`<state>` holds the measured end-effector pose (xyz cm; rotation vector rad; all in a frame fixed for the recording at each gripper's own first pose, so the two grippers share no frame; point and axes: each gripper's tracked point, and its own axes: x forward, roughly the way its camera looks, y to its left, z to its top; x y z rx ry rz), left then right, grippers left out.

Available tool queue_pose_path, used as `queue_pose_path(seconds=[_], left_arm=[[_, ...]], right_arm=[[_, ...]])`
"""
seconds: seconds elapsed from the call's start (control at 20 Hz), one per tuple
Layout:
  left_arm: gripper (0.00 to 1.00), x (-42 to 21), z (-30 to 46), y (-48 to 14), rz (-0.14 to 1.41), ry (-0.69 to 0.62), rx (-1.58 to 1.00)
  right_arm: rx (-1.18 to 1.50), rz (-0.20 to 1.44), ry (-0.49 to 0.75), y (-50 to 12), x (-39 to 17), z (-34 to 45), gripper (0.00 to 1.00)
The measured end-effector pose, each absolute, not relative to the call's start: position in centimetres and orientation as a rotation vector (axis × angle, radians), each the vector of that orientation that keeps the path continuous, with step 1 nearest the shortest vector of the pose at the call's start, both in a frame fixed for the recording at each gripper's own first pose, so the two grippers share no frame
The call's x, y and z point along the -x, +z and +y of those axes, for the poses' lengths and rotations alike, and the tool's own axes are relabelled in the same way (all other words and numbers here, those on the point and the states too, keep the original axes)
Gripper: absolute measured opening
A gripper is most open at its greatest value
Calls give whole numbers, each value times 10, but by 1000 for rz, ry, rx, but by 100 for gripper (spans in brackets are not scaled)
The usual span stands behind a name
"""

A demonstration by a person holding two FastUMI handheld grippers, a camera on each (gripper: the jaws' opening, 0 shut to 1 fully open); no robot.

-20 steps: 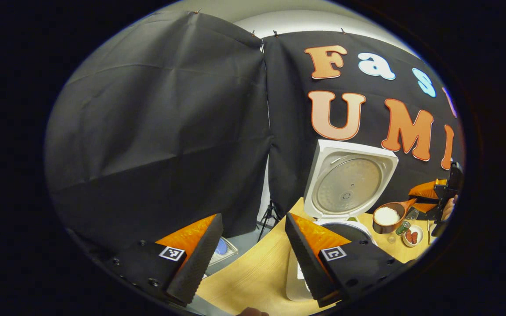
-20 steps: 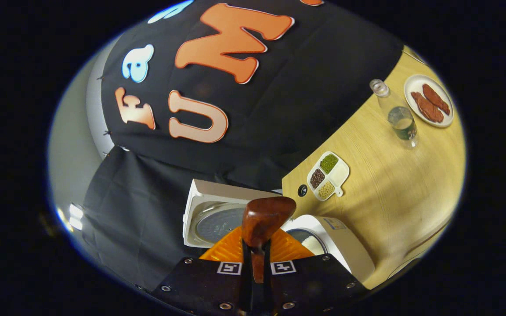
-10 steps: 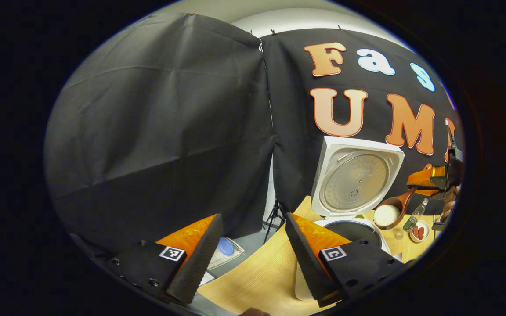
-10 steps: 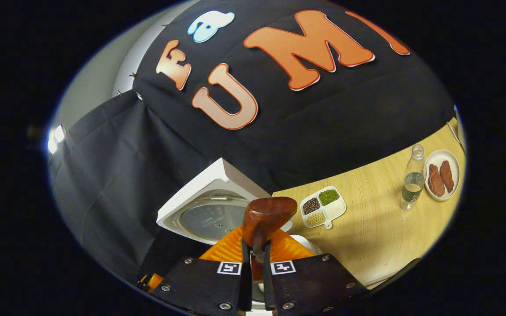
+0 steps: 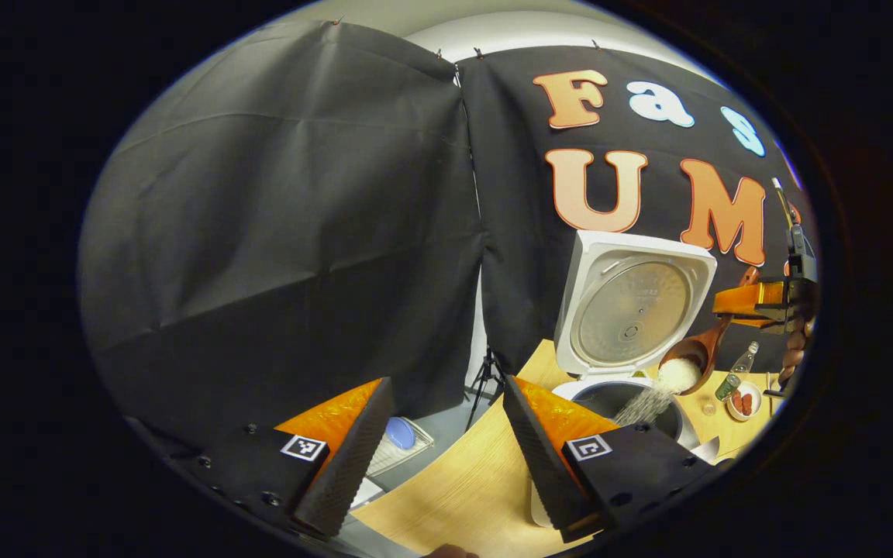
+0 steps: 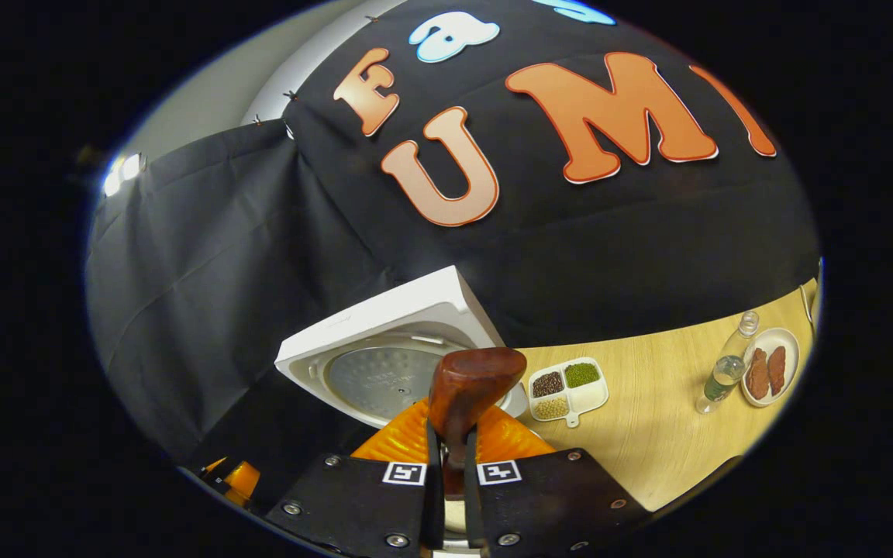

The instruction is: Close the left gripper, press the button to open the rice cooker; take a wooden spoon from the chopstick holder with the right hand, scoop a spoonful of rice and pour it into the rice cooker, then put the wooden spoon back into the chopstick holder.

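Observation:
The white rice cooker (image 5: 632,310) stands with its lid up, and its dark pot (image 5: 617,399) lies open below. A wooden spoon (image 5: 691,356) hangs tilted over the pot, and rice (image 5: 656,395) streams from its bowl into the cooker. My right gripper (image 5: 760,298) is shut on the spoon's handle. In the right gripper view the handle's end (image 6: 466,387) sticks out between my right gripper (image 6: 446,457) and its closed jaws, with the raised lid (image 6: 384,364) behind it. My left gripper (image 5: 446,415) is open with nothing between its fingers, low and to the left of the cooker.
On the wooden table (image 6: 663,418) sit a divided dish of beans (image 6: 567,391), a small bottle (image 6: 722,368) and a plate of red food (image 6: 768,372). Off the table's left edge lie a tripod (image 5: 485,376) and a blue-lidded box (image 5: 400,438).
My right gripper has risen and tipped the spoon over the pot; rice that sat heaped in the bowl now pours out. The left gripper has hardly moved.

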<state>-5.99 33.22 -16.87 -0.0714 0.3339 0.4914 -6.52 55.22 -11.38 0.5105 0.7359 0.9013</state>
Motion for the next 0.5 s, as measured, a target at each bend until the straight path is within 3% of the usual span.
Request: queue_pose_path(seconds=[0.5], left_arm=[[97, 65, 344, -172, 345, 497, 66]], right_arm=[[-287, 548, 975, -92, 84, 570, 10]])
